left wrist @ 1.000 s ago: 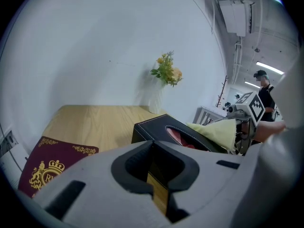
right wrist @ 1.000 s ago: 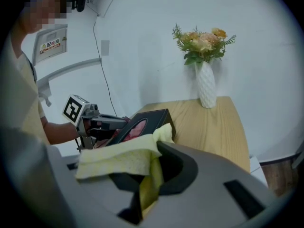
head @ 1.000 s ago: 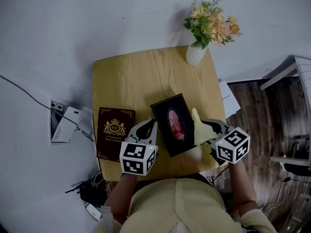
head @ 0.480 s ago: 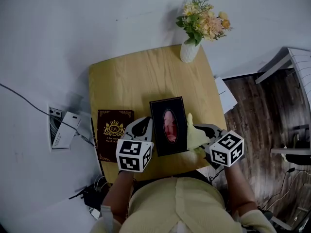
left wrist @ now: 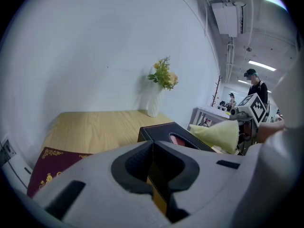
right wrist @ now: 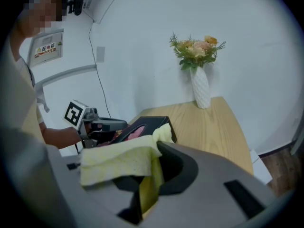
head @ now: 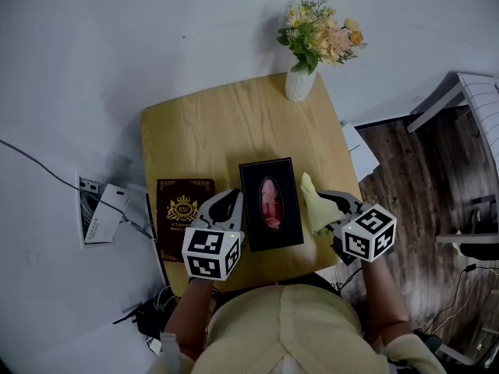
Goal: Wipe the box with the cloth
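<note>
A black tissue box (head: 270, 203) with an oval opening and pink inside lies near the front of the wooden table (head: 218, 123). My left gripper (head: 231, 203) is shut with nothing in it, close against the box's left side; contact is not clear. In the left gripper view the box (left wrist: 164, 133) lies just beyond the closed jaws of my left gripper (left wrist: 152, 163). My right gripper (head: 331, 207) is shut on a pale yellow cloth (head: 314, 203), which hangs at the box's right side. In the right gripper view the cloth (right wrist: 118, 160) drapes over the jaws of my right gripper (right wrist: 147, 184), the box (right wrist: 142, 125) behind it.
A burgundy book (head: 184, 213) lies left of the box. A white vase of flowers (head: 300, 84) stands at the table's far edge. A power strip and cables (head: 97, 209) lie on the floor to the left. White furniture (head: 460, 107) stands at the right.
The box has turned from slanted to square with the table. The cloth has shifted a little along its right side. Both grippers stay shut.
</note>
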